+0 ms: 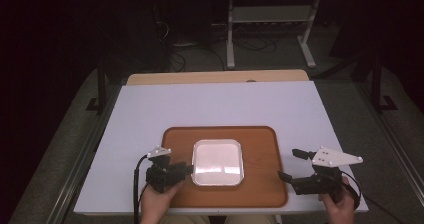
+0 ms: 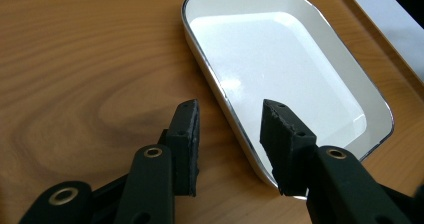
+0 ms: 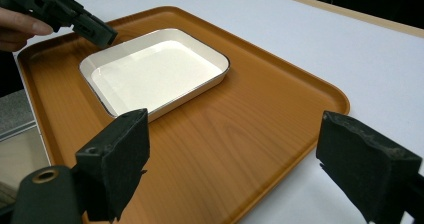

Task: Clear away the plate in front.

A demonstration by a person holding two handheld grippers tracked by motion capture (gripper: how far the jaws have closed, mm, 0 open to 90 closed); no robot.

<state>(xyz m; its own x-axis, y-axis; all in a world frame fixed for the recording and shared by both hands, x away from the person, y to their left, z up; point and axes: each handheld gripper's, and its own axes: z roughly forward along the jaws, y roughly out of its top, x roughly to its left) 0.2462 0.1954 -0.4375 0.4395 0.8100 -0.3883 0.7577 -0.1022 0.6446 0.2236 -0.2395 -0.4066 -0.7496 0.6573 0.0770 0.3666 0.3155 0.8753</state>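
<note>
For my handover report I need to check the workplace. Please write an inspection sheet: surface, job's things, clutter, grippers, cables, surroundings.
Surface: white table top, with a light wooden edge at its far side.
Job's things: white rectangular dish, nothing in it, lying flat on the brown wooden tray near the person's side.
Clutter: nothing seen.
Grippers: left gripper open, its jaws on either side of the dish's rim, not closed on it; right gripper open wide at the tray's right edge, holding nothing.
Cables: black cable trailing from the left gripper; more cables on the floor beyond the table.
Surroundings: dark room, grey floor, a light metal stand behind the table.
</note>
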